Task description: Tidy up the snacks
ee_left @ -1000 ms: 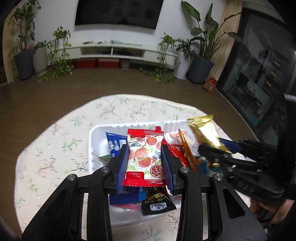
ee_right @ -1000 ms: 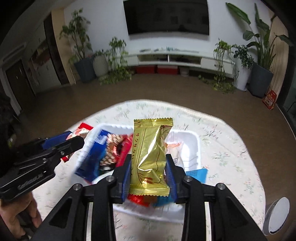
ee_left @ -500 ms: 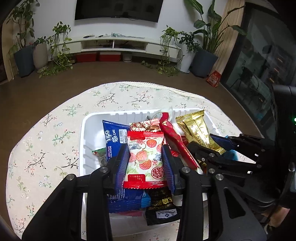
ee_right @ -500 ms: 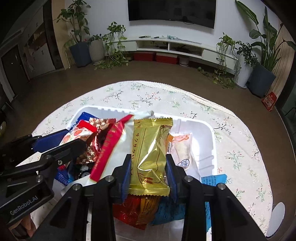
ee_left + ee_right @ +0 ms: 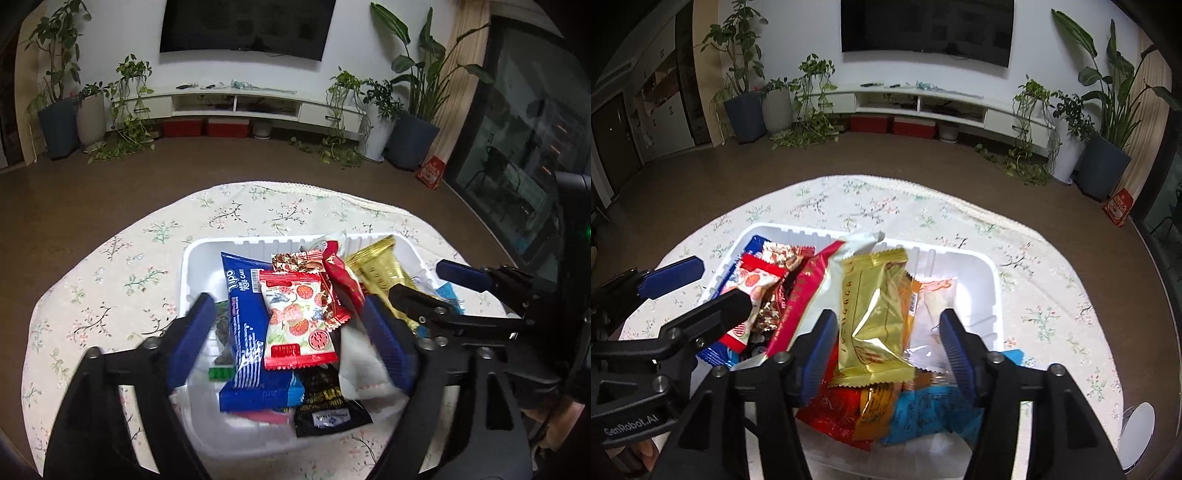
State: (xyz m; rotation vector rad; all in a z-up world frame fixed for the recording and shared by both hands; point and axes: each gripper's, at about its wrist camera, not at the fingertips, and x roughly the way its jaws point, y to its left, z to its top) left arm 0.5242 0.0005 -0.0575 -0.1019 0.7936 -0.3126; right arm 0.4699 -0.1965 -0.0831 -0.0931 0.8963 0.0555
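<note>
The left gripper (image 5: 291,325) is opening its fingers around the strawberry packet (image 5: 300,325), untouched atop the heap in the white tray (image 5: 192,258). The right gripper (image 5: 886,347) is opening too (gold packet (image 5: 873,314) lies free between them) on the flowered counter (image 5: 1052,295).

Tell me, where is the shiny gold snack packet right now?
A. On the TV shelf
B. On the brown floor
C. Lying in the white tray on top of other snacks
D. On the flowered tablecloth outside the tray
C. The gold snack packet lies on other wrappers inside the white tray, between the opening jaws of the right gripper, whose pads stand clear of it.
</note>
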